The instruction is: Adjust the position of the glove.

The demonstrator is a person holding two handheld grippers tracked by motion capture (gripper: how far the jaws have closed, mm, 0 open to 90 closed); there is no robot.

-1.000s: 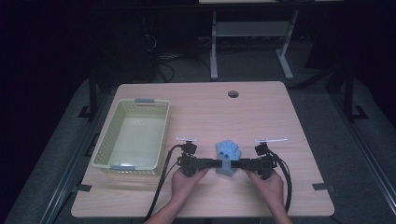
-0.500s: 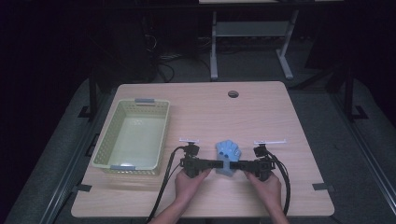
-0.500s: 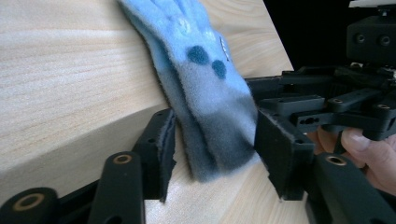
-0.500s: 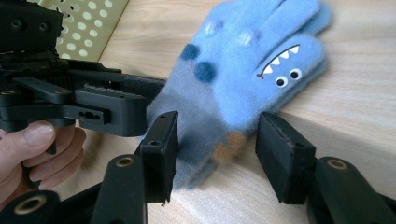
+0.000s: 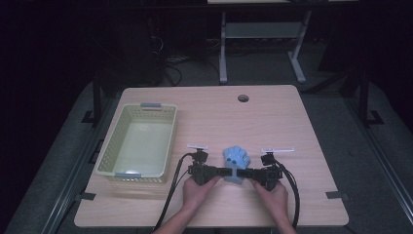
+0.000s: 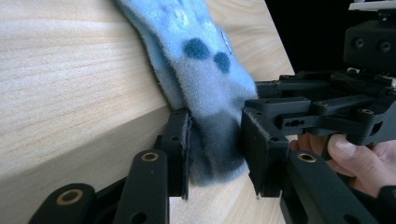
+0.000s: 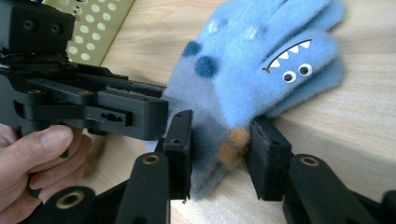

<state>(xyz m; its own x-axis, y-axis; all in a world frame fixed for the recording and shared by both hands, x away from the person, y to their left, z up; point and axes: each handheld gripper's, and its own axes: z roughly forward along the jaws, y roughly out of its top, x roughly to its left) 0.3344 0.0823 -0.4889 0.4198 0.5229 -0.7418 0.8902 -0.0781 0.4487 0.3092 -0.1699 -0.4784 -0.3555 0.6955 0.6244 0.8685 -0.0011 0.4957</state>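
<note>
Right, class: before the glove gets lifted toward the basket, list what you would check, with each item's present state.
1. Left hand-held gripper around the glove's cuff, jaws just closing: ok.
2. Left pads pressing firmly: cannot tell.
3. Right hand-held gripper around the cuff, jaws just closing: ok.
4. Right pads pressing firmly: cannot tell.
5. Basket open-topped with room inside: ok.
6. Table between glove and basket unobstructed: ok.

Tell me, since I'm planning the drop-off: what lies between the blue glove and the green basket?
In the high view, the left gripper and its hand lie between the blue glove and the green basket; beyond them is bare wooden table.
</note>
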